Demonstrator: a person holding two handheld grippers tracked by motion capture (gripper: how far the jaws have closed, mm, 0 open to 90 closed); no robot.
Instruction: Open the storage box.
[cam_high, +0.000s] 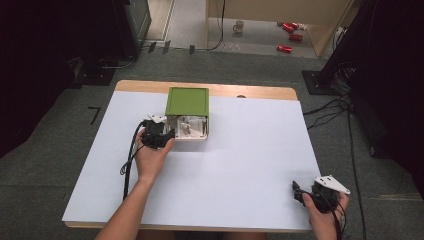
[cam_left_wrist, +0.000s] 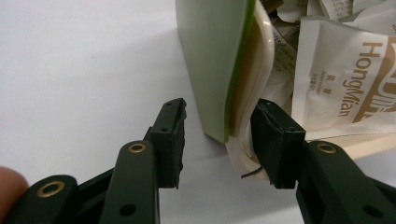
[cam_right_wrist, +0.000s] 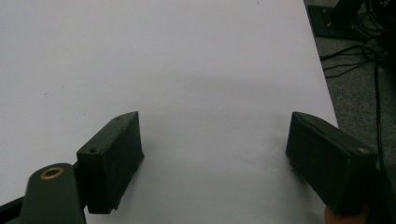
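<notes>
A cream box (cam_high: 196, 135) with a green lid (cam_high: 187, 101) stands at the back middle of the white table. Its near part lies uncovered, with white sachets (cam_high: 187, 127) inside. My left gripper (cam_high: 167, 135) is at the box's near left corner. In the left gripper view its jaws straddle the edge of the green lid (cam_left_wrist: 212, 60) and the cream wall (cam_left_wrist: 259, 70). The left gripper (cam_left_wrist: 219, 135) is open: one pad stands clear of the lid, the other sits by the cream rim, next to a "HongMian" sachet (cam_left_wrist: 345, 79). My right gripper (cam_high: 298, 192) (cam_right_wrist: 215, 140) rests open near the front right corner, nothing between its jaws.
The white sheet (cam_high: 240, 160) covers a wooden table (cam_high: 225, 89) whose bare edge shows at the back. Cables (cam_high: 330, 112) run on the floor to the right. A mug (cam_high: 239, 26) and red cans (cam_high: 290, 35) lie on the floor beyond the table.
</notes>
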